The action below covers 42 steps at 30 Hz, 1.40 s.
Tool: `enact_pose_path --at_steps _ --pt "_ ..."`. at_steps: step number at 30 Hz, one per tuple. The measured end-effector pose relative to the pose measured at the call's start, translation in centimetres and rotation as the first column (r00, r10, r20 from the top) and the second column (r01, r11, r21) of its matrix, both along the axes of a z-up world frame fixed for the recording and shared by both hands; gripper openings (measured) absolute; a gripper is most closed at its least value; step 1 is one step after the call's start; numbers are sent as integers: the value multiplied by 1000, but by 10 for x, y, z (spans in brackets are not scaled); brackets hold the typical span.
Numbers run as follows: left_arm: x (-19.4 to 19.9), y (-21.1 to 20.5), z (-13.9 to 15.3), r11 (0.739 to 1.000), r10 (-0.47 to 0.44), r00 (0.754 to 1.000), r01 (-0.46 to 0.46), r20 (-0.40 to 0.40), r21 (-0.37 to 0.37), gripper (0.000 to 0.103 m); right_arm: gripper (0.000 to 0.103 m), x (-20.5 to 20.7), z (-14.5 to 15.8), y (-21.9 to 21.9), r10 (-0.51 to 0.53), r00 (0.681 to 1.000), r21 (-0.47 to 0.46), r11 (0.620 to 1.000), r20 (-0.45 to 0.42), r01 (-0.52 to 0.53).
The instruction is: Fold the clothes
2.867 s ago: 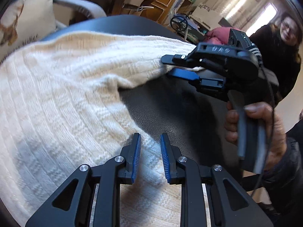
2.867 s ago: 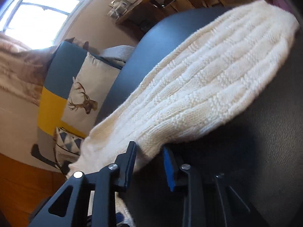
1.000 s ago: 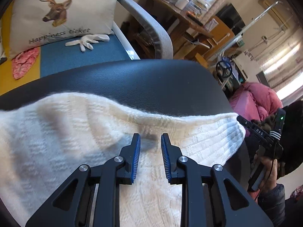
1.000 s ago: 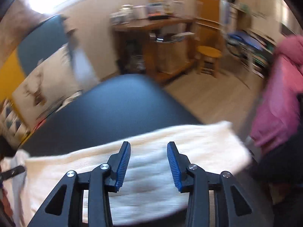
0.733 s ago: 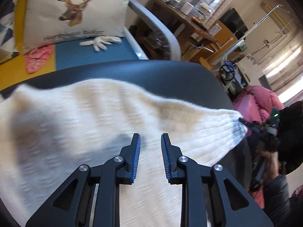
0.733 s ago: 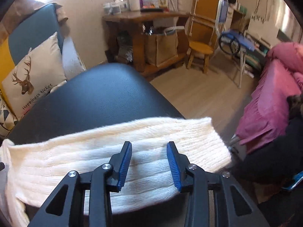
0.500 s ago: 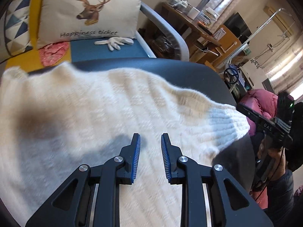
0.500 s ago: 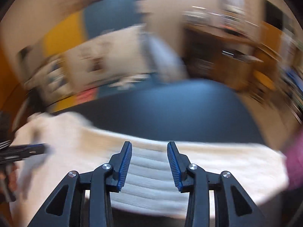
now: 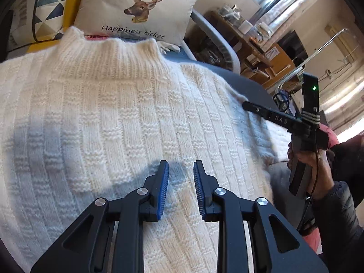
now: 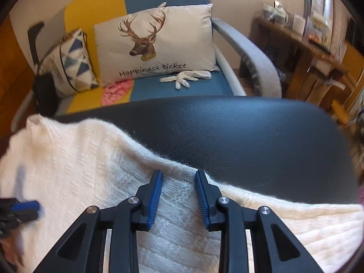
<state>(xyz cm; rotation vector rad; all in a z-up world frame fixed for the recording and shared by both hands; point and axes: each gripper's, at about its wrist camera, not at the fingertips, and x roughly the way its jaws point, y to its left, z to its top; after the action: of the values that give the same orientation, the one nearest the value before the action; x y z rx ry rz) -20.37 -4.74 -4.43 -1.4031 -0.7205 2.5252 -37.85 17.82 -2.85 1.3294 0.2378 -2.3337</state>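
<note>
White knit sweater lies spread flat on the black leather surface, ribbed collar at its far edge toward the sofa. Taking the sweater as landmark, left to right. Left of the collar and behind it: triangle-pattern cushion. Directly behind the collar: deer cushion, lettered "Happiness ticket". Over the sweater's middle: left gripper, jaws apart with a narrow gap, nothing between the pads, shadow on the knit under the tips. At the sweater's right edge: right gripper, seen side-on in the left view, held by a hand in a dark sleeve. In the right wrist view its jaws have just been closing and stand apart, straddling the sweater's fuzzy edge with knit between them, pads not pressing. Beyond that edge bare black leather; behind it a white glove and pink cloth on the blue sofa seat.
</note>
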Motion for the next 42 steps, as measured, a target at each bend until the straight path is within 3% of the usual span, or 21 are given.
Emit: enact_pose_path --at_steps 2,4,6,10,13,15,18,19,20,23,26,28,31,35,40,42 --pt "5 -15 12 1000 26 998 -26 -52 -4 25 31 11 15 -3 22 999 6 1000 -50 -22" --pt "6 -31 20 999 48 996 -49 -79 -9 25 32 28 30 -19 86 993 -55 994 -78 -91" --pt "4 -55 28 995 87 991 -92 -98 -38 25 32 38 40 -40 186 981 -155 969 -49 -191" --pt "-7 -98 30 983 173 981 -178 -93 -45 25 32 47 39 -104 296 954 -172 939 -39 -298" --pt "-22 -115 27 980 182 980 -187 -79 -69 25 32 45 28 -141 333 943 -156 930 -23 -332" --pt "-31 -117 27 964 190 979 -201 -77 -177 25 32 44 22 -159 360 933 -136 923 -20 -359" --pt "-38 -120 10 945 166 986 -157 7 -287 25 32 42 -3 -180 387 922 41 921 19 -387" --pt "-37 -122 5 947 154 988 -144 13 -286 25 33 43 0 -175 392 920 10 920 3 -392" --pt "-36 -124 7 952 140 990 -135 0 -274 25 33 40 -1 -173 394 918 -10 919 46 -394" --pt "-29 -131 14 966 98 994 -107 -47 -236 25 33 19 11 -151 423 888 -218 898 181 -383" --pt "-33 -140 33 965 81 992 -103 -98 -240 25 35 -18 30 -134 410 878 -420 862 247 -284" --pt "-43 -150 44 973 81 991 -102 -110 -208 29 37 -42 38 -139 419 858 -473 845 296 -250" --pt "-69 -163 53 986 56 996 -67 -76 -154 39 38 -69 33 -171 417 816 -392 883 400 -258" --pt "-107 -157 58 976 -25 1000 24 -4 -217 42 38 -71 17 -222 434 765 -173 899 476 -403" --pt "-142 -140 36 944 -124 977 171 175 -281 44 38 -49 -1 -252 474 735 48 825 484 -563" --pt "-148 -129 28 921 -166 961 232 222 -312 44 28 -36 -5 -255 504 724 109 781 471 -615"
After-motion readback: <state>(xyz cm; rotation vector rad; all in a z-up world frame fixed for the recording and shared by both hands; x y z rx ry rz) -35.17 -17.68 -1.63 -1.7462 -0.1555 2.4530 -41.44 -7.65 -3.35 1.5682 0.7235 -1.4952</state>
